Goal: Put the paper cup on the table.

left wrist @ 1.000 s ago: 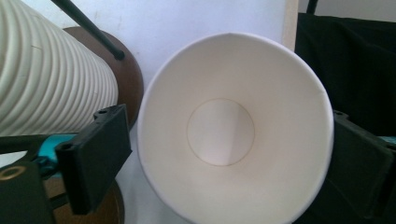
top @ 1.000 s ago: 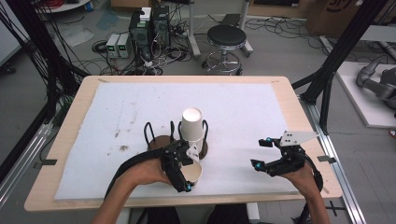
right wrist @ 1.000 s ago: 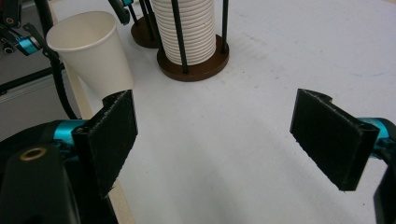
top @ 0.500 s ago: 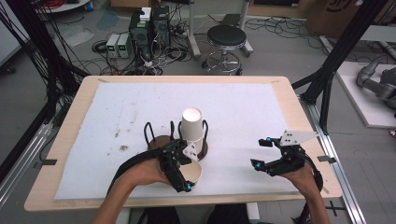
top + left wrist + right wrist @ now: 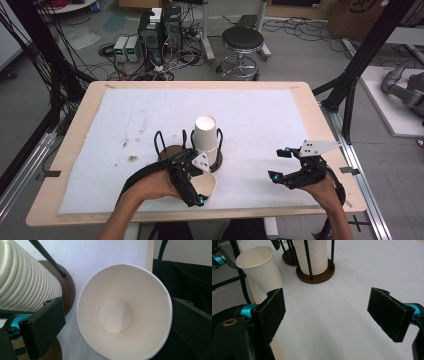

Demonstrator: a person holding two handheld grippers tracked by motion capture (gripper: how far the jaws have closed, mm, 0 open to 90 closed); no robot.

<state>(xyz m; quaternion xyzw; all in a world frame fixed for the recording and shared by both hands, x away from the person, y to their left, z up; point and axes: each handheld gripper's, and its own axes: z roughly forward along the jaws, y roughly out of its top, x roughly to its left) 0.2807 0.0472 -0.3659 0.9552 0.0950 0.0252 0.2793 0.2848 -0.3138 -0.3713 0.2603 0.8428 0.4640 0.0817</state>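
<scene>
A single white paper cup (image 5: 208,186) stands slightly tilted near the table's front edge, between the jaws of my left gripper (image 5: 199,184). In the left gripper view I look into its mouth (image 5: 115,315); the right pad touches the rim and a gap shows at the left pad, the jaws having just been opening. A ribbed stack of cups (image 5: 206,134) sits upside down in a wire holder with a brown base (image 5: 317,276), just beyond the left gripper. My right gripper (image 5: 276,164) hovers open over bare mat (image 5: 327,312) at the front right, nothing between its pads.
A second, empty wire holder (image 5: 165,148) stands left of the stack. A white mat (image 5: 250,115) covers the wooden table, whose front edge (image 5: 150,215) lies close behind the single cup. A stool (image 5: 242,40) and cabled equipment stand on the floor beyond.
Both hands keep their place. The single cup stays between the left jaws, and the stack has not moved.
</scene>
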